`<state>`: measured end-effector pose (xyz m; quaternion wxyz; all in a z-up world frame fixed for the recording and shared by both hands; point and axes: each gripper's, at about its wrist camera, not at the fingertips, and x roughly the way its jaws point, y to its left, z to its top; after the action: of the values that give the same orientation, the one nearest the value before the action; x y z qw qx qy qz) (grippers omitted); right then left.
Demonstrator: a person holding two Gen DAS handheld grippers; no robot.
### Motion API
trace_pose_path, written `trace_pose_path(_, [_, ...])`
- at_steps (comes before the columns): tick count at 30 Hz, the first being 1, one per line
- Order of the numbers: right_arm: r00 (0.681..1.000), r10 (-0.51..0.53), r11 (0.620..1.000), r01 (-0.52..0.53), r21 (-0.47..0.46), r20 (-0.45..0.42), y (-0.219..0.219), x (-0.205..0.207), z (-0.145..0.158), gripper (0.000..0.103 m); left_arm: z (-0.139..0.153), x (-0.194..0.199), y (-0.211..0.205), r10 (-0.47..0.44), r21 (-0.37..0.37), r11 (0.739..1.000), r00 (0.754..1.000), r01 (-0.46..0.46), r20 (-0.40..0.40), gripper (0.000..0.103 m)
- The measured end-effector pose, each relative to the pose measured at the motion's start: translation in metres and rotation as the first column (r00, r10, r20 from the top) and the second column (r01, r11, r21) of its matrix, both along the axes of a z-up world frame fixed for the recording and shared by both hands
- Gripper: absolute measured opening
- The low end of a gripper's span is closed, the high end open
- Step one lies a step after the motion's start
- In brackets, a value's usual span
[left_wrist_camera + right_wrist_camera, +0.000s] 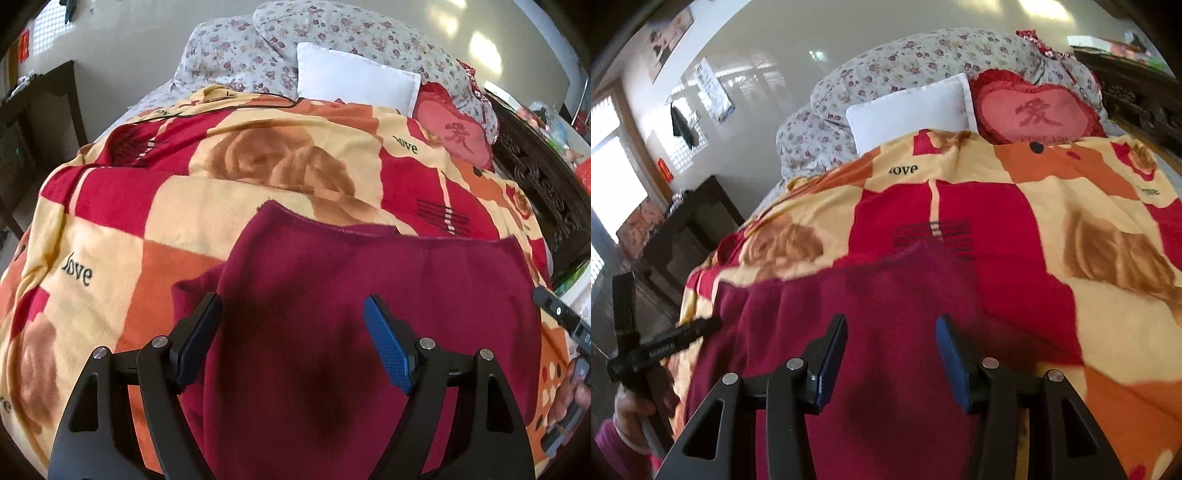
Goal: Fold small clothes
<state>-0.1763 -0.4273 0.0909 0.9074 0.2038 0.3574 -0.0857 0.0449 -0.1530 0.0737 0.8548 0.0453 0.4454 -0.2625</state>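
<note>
A patterned blanket [229, 206] covers the bed, with a white pillow [354, 79] and heart cushion [1034, 114] beyond.

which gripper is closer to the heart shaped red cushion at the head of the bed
Right, by a modest margin. The right gripper hovers over the maroon garment toward the side where the heart cushion sits. The left gripper hangs over the garment's other side, farther away.

Pale wall [798, 33], bright window [617, 184], dark cabinet [687, 229], carved headboard [535, 177].

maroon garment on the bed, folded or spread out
Spread out: the maroon garment lies flat across the blanket; whether it is already folded once, cannot tell.
</note>
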Motion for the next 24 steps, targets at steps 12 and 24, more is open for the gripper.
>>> trace_pose_path(12, [0.997, -0.070, 0.993, 0.072, 0.097, -0.030, -0.016, -0.018, -0.019, 0.048, 0.005, -0.036, 0.014, -0.013, 0.018, 1.000, 1.000, 0.013, 0.001, 0.079])
trace_pose_path(24, [0.995, -0.028, 0.998, 0.024, -0.050, -0.096, 0.031, -0.068, -0.010, 0.048, -0.002, -0.074, 0.049, -0.009, 0.017, 1.000, 1.000, 0.009, -0.018, 0.079])
